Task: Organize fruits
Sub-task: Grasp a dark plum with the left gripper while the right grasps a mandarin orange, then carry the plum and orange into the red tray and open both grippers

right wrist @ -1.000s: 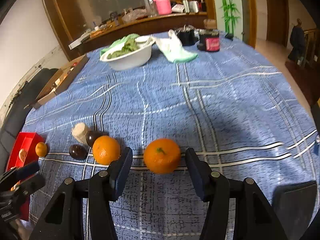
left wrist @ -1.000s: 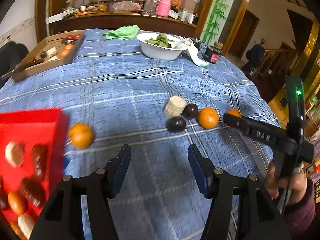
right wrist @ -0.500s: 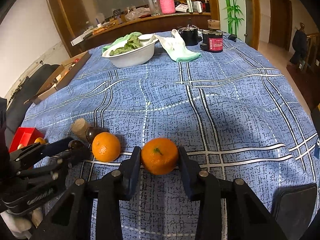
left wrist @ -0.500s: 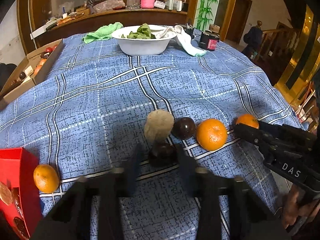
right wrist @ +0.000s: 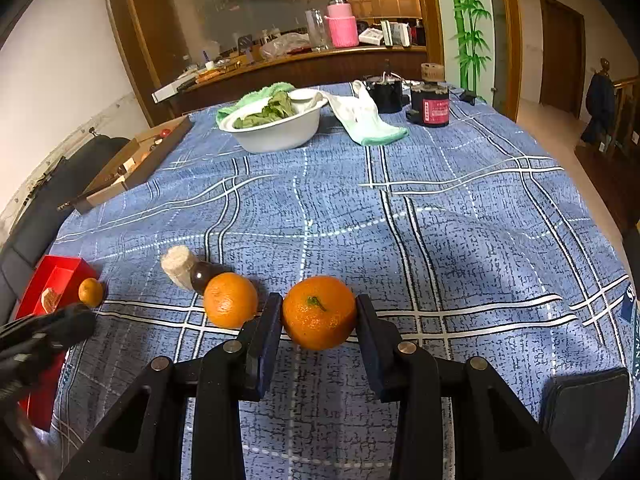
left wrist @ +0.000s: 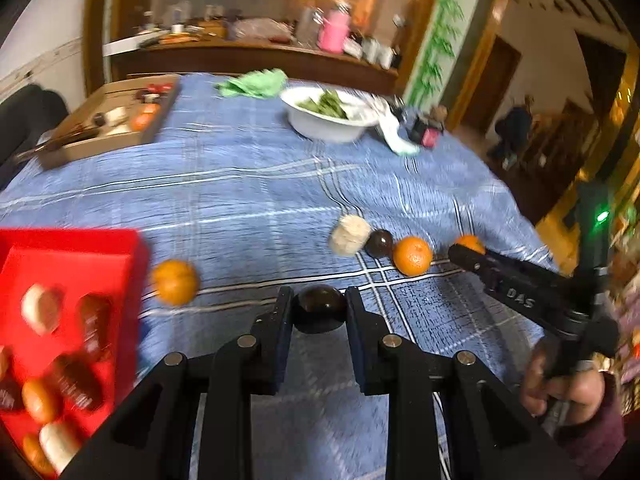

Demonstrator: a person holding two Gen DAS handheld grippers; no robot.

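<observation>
Fruits: loose pieces lie in a row on the blue checked tablecloth; more sit in the moulded pockets of the red tray at the left table edge
Left gripper: closed on the dark round fruit, both pads pressing its sides; the view is motion-blurred
Right gripper: closed on the large orange, pads against both sides, fruit at tablecloth level
Remaining on cloth: second orange, another dark fruit, pale cylindrical piece, small orange just beside the tray
Risk, slip: both fruits are round and smooth, so either may roll out of flat pads if swung quickly
Risk, collision: the second orange lies just beside the right gripper's left finger and could be knocked into a roll
Risk, placement: a fruit lowered onto an occupied pocket would likely bounce out
Left wrist view only: tray interior with its filled pockets, the hand carrying the right gripper, and the right gripper seen from outside
Right wrist view only: sharp detail of the large orange's stalk end and the pad contact on it; the tray shows only as a corner
</observation>
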